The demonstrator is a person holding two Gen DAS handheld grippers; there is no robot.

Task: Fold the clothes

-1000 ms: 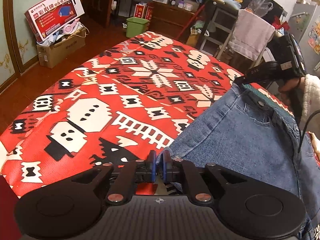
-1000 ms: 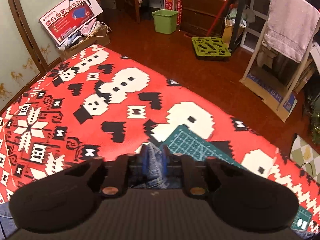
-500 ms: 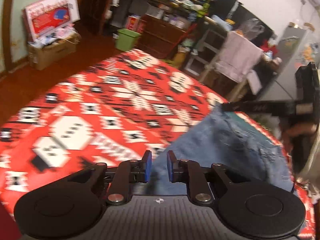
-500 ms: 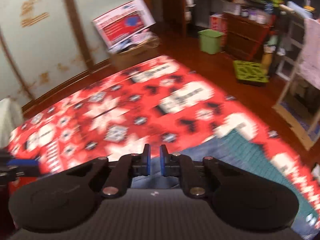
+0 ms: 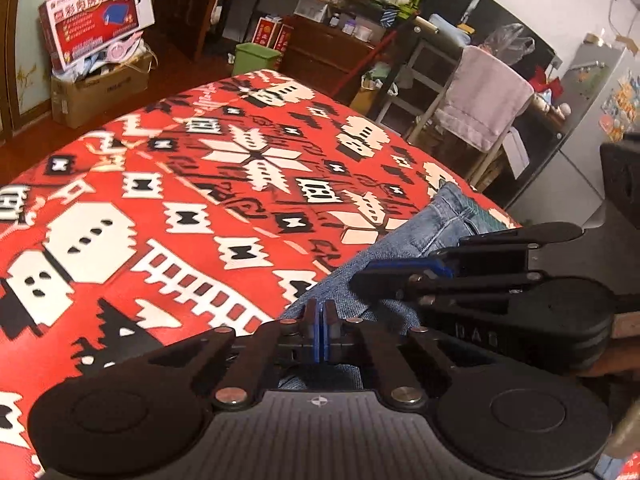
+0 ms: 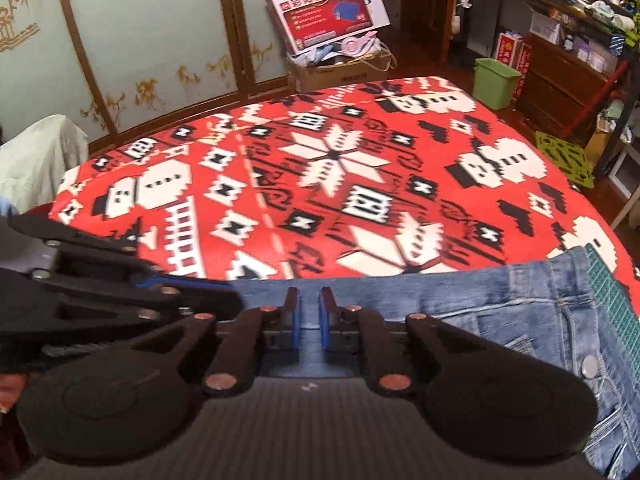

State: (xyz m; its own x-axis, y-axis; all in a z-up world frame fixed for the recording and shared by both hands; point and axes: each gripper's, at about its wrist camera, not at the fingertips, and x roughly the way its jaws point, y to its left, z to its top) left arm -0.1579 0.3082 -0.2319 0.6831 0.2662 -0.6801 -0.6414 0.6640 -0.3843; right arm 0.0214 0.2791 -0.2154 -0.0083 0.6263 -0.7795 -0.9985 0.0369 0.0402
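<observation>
Blue jeans (image 5: 400, 240) lie on the red patterned tablecloth (image 5: 180, 200), along its near edge; the waistband and its metal button (image 6: 588, 366) point right. My left gripper (image 5: 321, 316) hovers low over the jeans' left end with its blue pads nearly touching, and I see no cloth pinched between them. My right gripper (image 6: 309, 312) sits just to its right over the denim (image 6: 480, 296), its pads a narrow gap apart with nothing between them. Each gripper shows in the other's view, the right gripper (image 5: 356, 280) and the left gripper (image 6: 236, 300).
A green cutting mat (image 6: 612, 292) peeks out under the jeans at the right. Beyond the table stand a green bin (image 5: 254, 56), a cardboard box (image 5: 96, 88) and a chair draped with a towel (image 5: 484, 100). A white garment (image 6: 36, 160) lies off the table's left.
Both grippers let go of the jeans and swung together over the garment's left part. The left one opened, then shut again with nothing in it. The jeans now lie flat.
</observation>
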